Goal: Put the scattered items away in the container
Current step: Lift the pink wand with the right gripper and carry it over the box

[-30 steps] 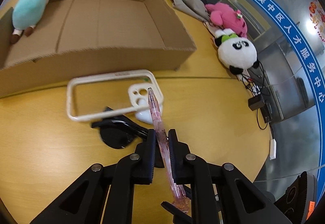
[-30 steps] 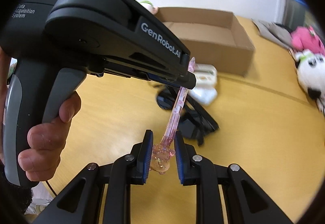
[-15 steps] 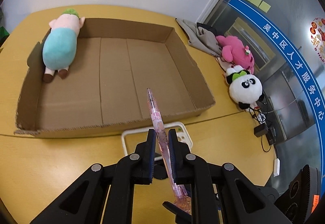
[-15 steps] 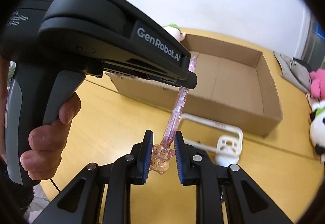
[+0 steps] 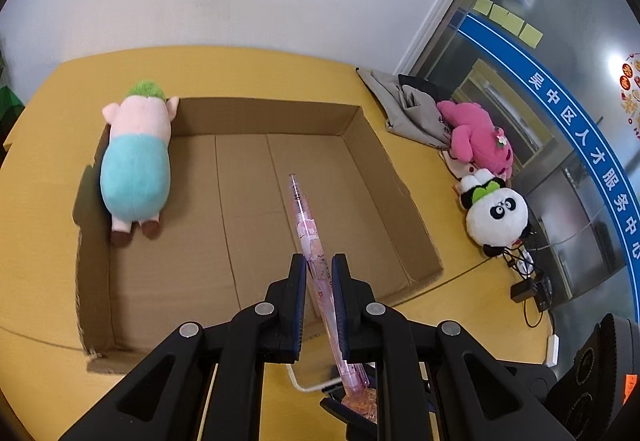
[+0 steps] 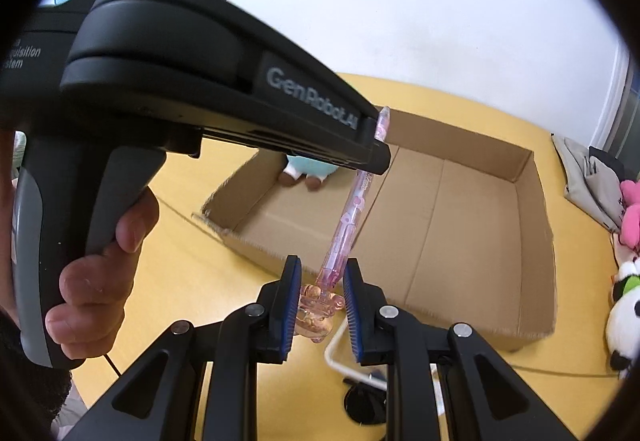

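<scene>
A clear pink pen (image 5: pixel 308 237) with a glittery charm at its end is held by both grippers. My left gripper (image 5: pixel 319 269) is shut on the barrel, and the tip points out over the floor of the open cardboard box (image 5: pixel 400 201). My right gripper (image 6: pixel 322 281) is shut on the charm end of the pen (image 6: pixel 352 217), just before the box's near wall (image 6: pixel 256 245). The left gripper (image 6: pixel 378 157), in a person's hand (image 6: pixel 100 273), fills the upper left of the right wrist view. A teal and pink plush pig (image 5: pixel 136 169) lies inside the box along its left wall.
A white phone case (image 6: pixel 336 353) and black sunglasses (image 6: pixel 364 401) lie on the yellow table under the grippers. To the right of the box sit a panda plush (image 5: pixel 496 217), a pink plush (image 5: pixel 480 137) and a grey bag (image 5: pixel 404 109). Cables and an adapter (image 5: pixel 528 289) are at the table's right edge.
Both grippers, still holding the pen, have risen and moved forward from above the phone case and sunglasses to the box's near wall. The box now fills the middle of both views.
</scene>
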The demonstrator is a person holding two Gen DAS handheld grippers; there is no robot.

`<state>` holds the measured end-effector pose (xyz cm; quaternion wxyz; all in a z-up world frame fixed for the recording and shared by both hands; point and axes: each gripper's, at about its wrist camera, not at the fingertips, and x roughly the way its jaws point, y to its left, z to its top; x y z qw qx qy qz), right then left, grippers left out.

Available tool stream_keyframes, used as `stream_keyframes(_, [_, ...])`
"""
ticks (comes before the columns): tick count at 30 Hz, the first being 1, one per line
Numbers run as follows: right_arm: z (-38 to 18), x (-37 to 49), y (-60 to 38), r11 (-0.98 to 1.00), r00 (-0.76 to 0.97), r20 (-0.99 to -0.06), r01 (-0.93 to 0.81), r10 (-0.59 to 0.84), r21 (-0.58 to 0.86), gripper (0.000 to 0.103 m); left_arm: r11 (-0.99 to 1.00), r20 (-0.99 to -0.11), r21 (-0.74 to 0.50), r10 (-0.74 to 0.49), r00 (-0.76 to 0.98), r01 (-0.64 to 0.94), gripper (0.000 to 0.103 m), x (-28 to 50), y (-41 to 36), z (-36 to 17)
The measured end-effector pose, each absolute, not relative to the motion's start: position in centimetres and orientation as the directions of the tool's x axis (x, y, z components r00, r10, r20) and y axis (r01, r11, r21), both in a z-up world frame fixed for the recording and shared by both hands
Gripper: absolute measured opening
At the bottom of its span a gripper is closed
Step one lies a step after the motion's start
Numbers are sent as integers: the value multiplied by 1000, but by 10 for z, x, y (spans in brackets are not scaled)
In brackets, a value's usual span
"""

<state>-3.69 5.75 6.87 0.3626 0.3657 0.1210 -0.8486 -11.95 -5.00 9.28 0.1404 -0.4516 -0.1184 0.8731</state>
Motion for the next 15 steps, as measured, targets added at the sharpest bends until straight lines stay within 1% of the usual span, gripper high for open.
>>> stream_keyframes(9, [98, -89, 42, -714, -450, -683, 683, -575, 151, 20, -945, -758, -280, 326, -564, -170, 13, -174, -59, 122])
stream_keyframes(12, [109, -108, 39, -711, -444, -669, 678, -596, 184, 20, -939, -745, -296, 340, -574, -173, 13, -193, -66, 136])
stream_keyframes(15, [115, -124, 34, -700, -428, -668, 686, -609, 198, 20, -947, -755, -261, 320, -572, -186, 13, -210, -68, 142])
